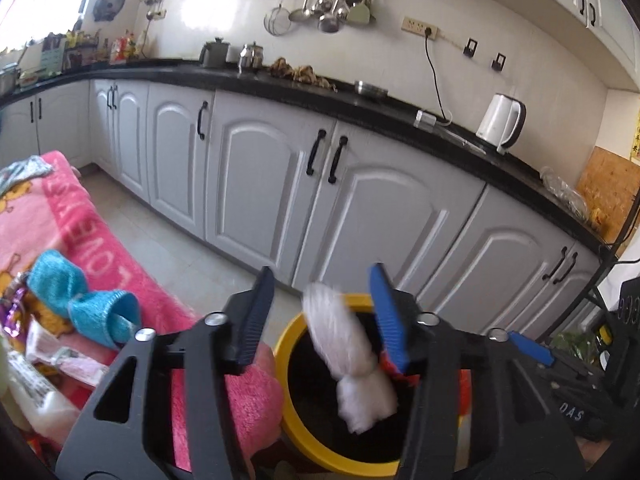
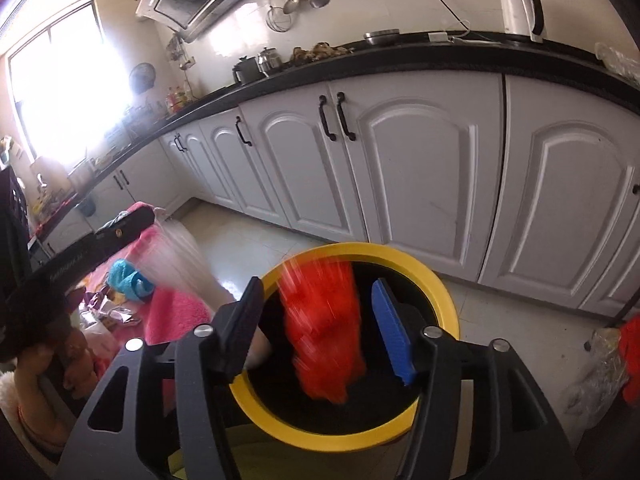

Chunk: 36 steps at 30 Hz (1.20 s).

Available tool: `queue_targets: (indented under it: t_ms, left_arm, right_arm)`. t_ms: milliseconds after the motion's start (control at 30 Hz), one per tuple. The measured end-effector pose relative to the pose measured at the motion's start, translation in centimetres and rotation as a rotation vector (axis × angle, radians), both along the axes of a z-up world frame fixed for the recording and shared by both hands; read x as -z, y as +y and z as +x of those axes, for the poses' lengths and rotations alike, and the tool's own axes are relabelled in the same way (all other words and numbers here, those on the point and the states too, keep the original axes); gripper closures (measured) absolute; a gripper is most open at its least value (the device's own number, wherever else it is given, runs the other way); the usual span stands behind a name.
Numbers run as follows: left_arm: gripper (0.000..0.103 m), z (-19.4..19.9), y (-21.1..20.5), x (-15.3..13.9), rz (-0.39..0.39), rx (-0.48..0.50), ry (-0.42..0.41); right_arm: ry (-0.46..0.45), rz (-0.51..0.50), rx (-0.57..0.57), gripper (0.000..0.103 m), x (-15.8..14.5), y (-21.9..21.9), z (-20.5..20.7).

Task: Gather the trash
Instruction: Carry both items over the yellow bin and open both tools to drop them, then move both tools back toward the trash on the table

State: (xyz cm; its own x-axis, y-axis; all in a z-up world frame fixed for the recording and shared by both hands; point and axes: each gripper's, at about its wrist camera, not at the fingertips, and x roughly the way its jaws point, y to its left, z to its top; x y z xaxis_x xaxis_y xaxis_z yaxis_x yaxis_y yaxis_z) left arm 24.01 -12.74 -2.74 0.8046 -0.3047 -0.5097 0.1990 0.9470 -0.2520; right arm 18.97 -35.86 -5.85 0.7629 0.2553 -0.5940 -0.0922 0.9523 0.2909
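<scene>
Both wrist cameras look down and forward, close over the yellow bin [image 1: 288, 344] [image 2: 444, 292]. Both views share the bin, the white cabinets [image 1: 256, 184] [image 2: 420, 168], the counter [image 1: 360, 104] [image 2: 400, 56].

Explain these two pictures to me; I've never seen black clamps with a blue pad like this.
They are two hand-held grippers, each carrying a camera that looks along its fingers. The left gripper is open above a yellow-rimmed bin, and a white bundle, blurred, is between its fingers over the bin. The right gripper is also open, with a blurred red piece over that bin. Beside the bin a pink blanket holds a blue cloth and wrappers.
</scene>
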Motion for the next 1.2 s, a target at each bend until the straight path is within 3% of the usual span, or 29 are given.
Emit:
queue_targets:
  t_ms: [267, 367, 467, 733, 967, 1033, 1200]
  left_arm:
    - [0.032, -1.1, 2.0, 0.2, -0.016, -0.040, 0.008]
    - [0.018, -2.0, 3.6, -0.4, -0.031, -0.077, -0.015]
    - [0.011, -3.1, 5.3, -1.3, -0.039, -0.114, -0.046]
    - [0.011, -6.0, 8.7, -3.4, -0.027, -0.181, -0.113]
    - [0.011, -8.9, 11.6, -4.5, -0.002, -0.242, -0.165]
    - [0.011, -9.5, 12.2, -4.6, 0.003, -0.252, -0.174]
    - [0.011, -11.0, 13.9, -5.0, 0.005, -0.281, -0.188]
  right_arm:
    - [-0.022, -0.011, 0.017, 0.036, -0.2, -0.1, -0.2]
    - [-0.061, -0.031, 0.006, 0.032, -1.0, 0.7, -0.7]
    - [-0.100, -0.042, -0.009, 0.027, -1.9, 1.7, -1.3]
    - [-0.202, -0.075, -0.083, 0.022, -4.0, 5.0, -3.1]
    - [-0.240, -0.096, -0.161, 0.022, -5.1, 8.2, -4.7]
    - [-0.251, -0.098, -0.179, 0.016, -5.5, 9.1, -5.0]
    - [-0.280, -0.106, -0.227, 0.015, -6.3, 11.1, -6.1]
